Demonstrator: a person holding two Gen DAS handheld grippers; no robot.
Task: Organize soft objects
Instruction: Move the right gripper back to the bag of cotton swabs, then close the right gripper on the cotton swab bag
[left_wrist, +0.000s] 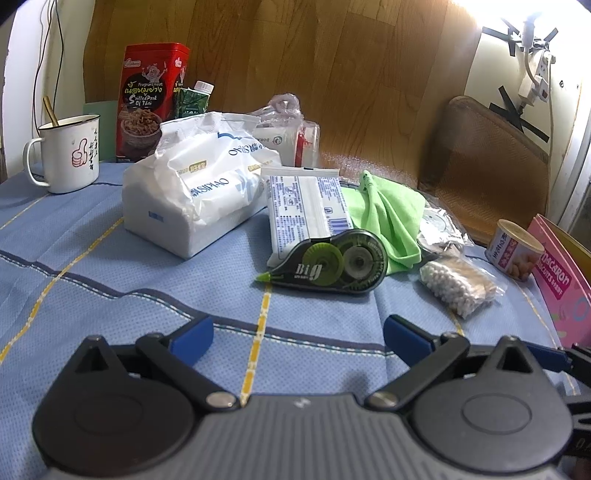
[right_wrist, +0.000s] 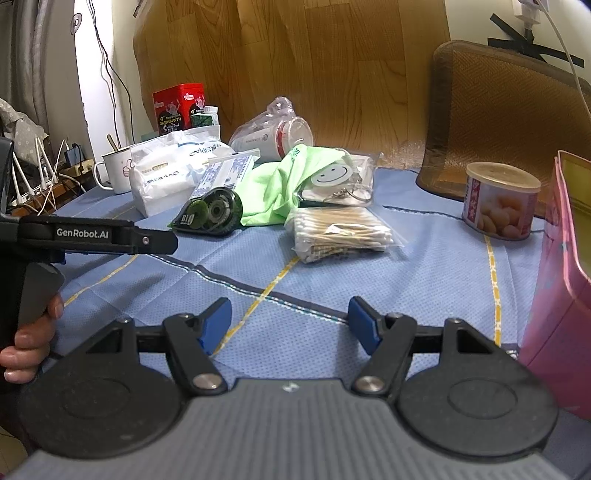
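Two grippers hang over a blue cloth (left_wrist: 110, 280) with yellow lines. The left gripper (left_wrist: 298, 338) has its jaws spread very wide, and nothing is between them. The right gripper (right_wrist: 290, 325) has its jaws apart too, a bit less wide, with only cloth showing in the gap. A hand (right_wrist: 27, 343) holds the left gripper's handle at the edge of the right view.

The soft things sit together in the middle of the cloth. A big white tissue pack (left_wrist: 192, 192) lies on the left. Just beside it is a small flat tissue pack (left_wrist: 306, 210), and it touches a green cloth (left_wrist: 388, 214) that is all bunched up. A green and black tape roller (left_wrist: 332, 267) rests against the small pack. A clear bag of cotton swabs (left_wrist: 456, 288) lies near the green cloth.

Behind them stand a white mug (left_wrist: 68, 153) with a spoon in it and a red tin (left_wrist: 151, 103). On the right are a small round can (left_wrist: 513, 251) and a pink box (left_wrist: 561, 288), close together.
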